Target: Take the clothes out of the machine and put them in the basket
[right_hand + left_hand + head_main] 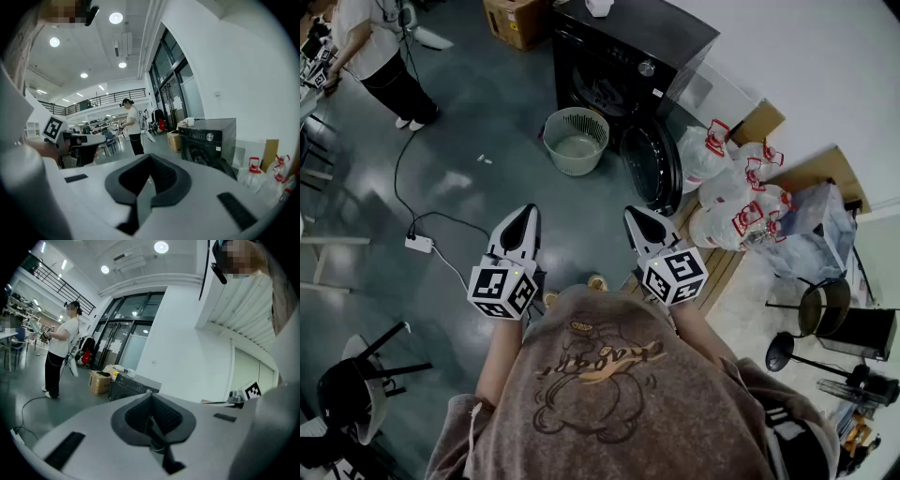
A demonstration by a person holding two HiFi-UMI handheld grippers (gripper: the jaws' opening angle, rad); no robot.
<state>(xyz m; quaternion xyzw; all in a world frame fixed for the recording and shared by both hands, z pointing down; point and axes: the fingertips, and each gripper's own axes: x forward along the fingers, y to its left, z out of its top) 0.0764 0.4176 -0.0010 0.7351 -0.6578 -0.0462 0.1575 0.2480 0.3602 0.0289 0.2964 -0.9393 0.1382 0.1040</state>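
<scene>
short of the machine (623, 58), left gripper (525, 215) and right gripper (636, 217) sit closed.

The person wore a brown T-shirt (619, 403) printed with a cartoon figure. The left hand-held gripper (524, 213) and right hand-held gripper (634, 215) had pale grey shells, dark pads and black-and-white marker cubes (501, 292).

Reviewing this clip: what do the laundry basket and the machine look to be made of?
The basket: probably moulded plastic, pale green, matte; its wall is a perforated lattice. The machine: likely painted sheet metal, black with a soft sheen; flat panels and crisp edges. Its open door looks glossy, perhaps glass or plastic.
</scene>
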